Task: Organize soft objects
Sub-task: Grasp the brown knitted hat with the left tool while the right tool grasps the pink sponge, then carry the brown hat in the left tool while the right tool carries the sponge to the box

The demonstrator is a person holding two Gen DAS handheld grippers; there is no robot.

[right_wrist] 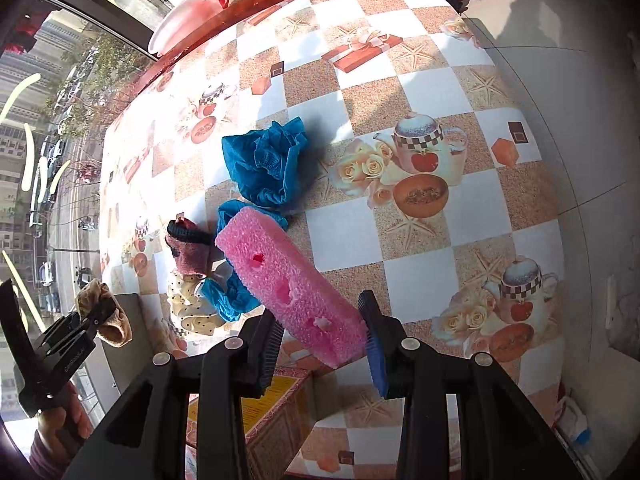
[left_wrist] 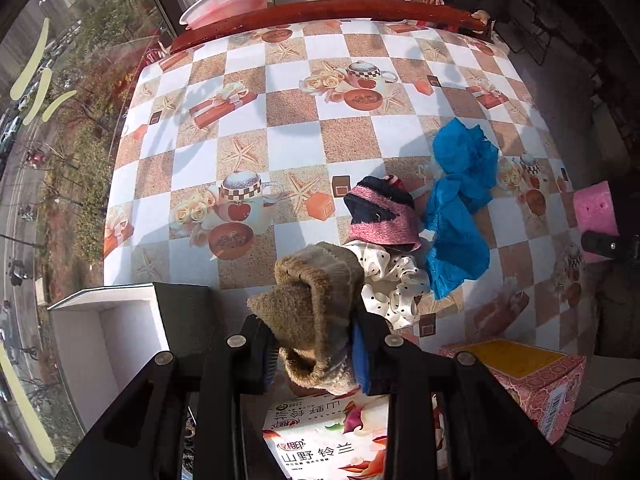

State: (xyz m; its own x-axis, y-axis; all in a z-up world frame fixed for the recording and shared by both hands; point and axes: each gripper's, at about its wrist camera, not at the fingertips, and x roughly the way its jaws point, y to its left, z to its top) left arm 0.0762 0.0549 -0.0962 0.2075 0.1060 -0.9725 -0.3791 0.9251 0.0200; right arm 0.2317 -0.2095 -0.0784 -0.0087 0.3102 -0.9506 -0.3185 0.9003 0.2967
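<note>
My left gripper [left_wrist: 316, 354] is shut on a brown knitted sock [left_wrist: 316, 304] and holds it above the table's near edge; it also shows in the right wrist view [right_wrist: 106, 314]. My right gripper [right_wrist: 322, 350] is shut on a pink sponge block [right_wrist: 288, 284], held over the table; its end shows in the left wrist view [left_wrist: 594, 208]. On the table lie a pink and navy sock [left_wrist: 380, 216], a white dotted scrunchie [left_wrist: 394, 280] and blue crumpled shoe covers [left_wrist: 460, 200], the farther one also in the right wrist view [right_wrist: 264, 164].
An open white box [left_wrist: 100, 344] stands at the near left below my left gripper. A pink patterned box [left_wrist: 524, 376] is at the near right and a tissue pack [left_wrist: 328, 436] below. A checked tablecloth [left_wrist: 280, 120] covers the table. A red basin [left_wrist: 228, 0] stands behind it.
</note>
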